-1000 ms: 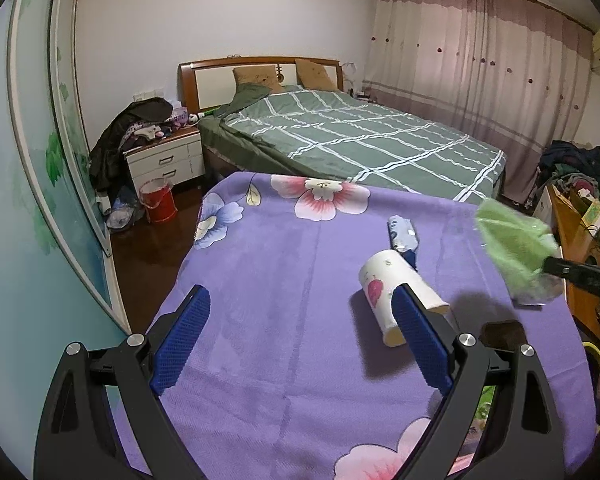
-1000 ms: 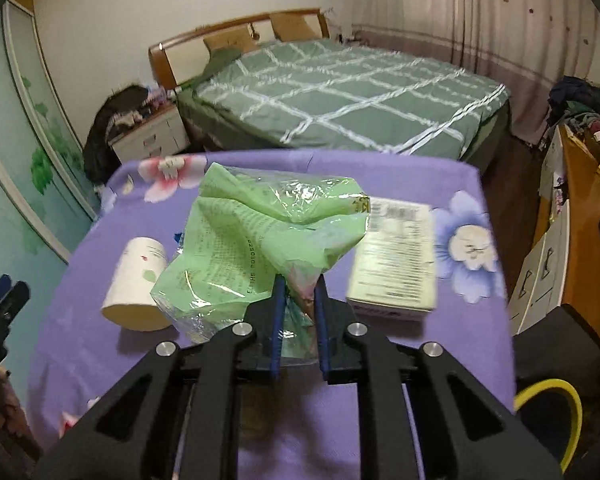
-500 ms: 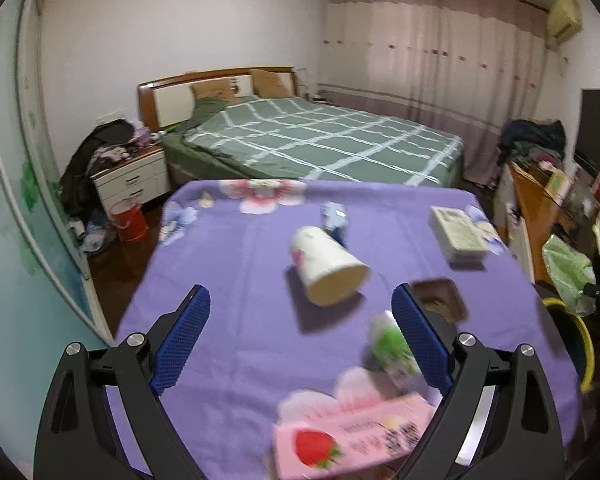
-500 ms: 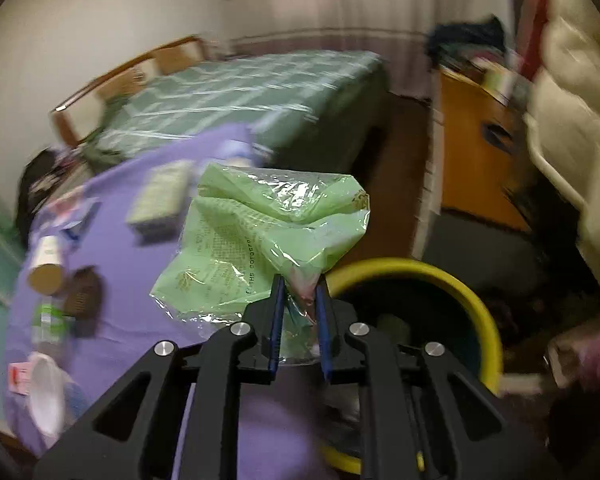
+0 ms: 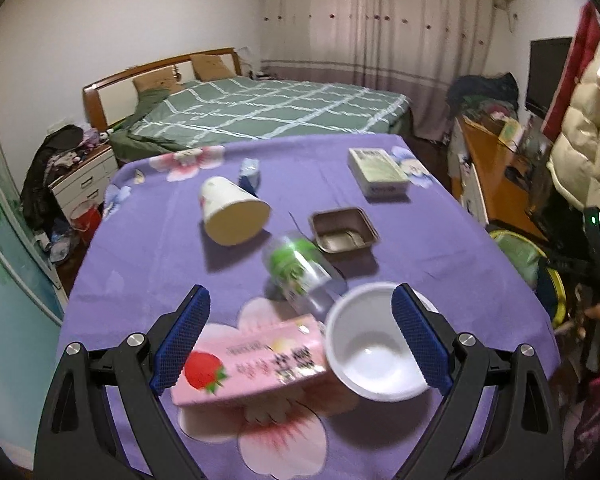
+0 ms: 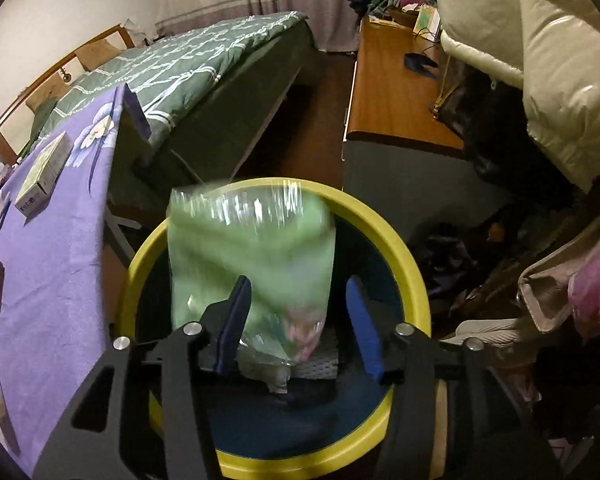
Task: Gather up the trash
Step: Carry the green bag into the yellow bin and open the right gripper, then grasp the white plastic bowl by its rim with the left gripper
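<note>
My right gripper (image 6: 298, 320) is open above the yellow-rimmed bin (image 6: 404, 268). The green plastic bag (image 6: 252, 256) is blurred, free between the fingers, over the bin's mouth. My left gripper (image 5: 300, 336) is open and empty above the purple table's near end. Below it lie a pink strawberry carton (image 5: 252, 364) and a white bowl (image 5: 368, 348). Beyond are a clear bottle with a green label (image 5: 300, 268), a brown tray (image 5: 342, 232), a paper cup on its side (image 5: 230, 214), a small blue pack (image 5: 249, 170) and a green box (image 5: 376, 170).
The bin stands on the floor off the table's right edge (image 5: 476, 224). A wooden desk (image 6: 396, 80) and a cream padded jacket (image 6: 540, 48) are beside it. A green bed (image 5: 268, 108) lies behind the table, a nightstand (image 5: 84, 176) at left.
The right gripper opened over the bin and let go of the green bag, which is dropping. The left gripper pulled back toward the table's near end; the carton and bowl came into view.
</note>
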Action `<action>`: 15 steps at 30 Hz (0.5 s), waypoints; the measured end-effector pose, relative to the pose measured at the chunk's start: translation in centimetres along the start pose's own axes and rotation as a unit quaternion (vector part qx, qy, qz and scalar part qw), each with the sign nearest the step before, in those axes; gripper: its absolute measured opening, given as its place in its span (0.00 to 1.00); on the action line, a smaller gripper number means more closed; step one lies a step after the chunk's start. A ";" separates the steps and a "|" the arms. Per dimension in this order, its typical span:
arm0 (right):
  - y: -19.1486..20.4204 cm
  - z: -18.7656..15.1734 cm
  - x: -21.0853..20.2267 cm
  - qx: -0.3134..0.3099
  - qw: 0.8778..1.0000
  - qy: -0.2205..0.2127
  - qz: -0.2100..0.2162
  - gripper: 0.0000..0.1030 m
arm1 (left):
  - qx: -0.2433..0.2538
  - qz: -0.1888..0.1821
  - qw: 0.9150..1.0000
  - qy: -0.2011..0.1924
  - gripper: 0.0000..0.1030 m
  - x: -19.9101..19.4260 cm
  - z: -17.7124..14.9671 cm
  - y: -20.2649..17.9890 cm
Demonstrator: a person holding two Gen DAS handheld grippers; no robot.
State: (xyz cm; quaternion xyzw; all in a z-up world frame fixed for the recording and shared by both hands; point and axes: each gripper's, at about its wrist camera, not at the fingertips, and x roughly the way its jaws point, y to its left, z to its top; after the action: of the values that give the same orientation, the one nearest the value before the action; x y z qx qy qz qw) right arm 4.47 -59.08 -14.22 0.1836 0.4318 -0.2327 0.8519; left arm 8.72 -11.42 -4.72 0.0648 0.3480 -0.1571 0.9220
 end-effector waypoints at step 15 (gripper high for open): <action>0.3 -0.1 -1.7 0.000 0.999 -0.016 0.039 0.51 | 0.071 -0.068 0.994 0.041 0.91 1.7 -3.3 -4.6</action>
State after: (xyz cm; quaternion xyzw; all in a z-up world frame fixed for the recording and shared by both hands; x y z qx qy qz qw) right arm 3.70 -58.35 -12.80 0.1968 0.4104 -0.2024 0.8671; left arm 6.30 -15.40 -8.38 0.1124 0.3767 -0.2405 0.8875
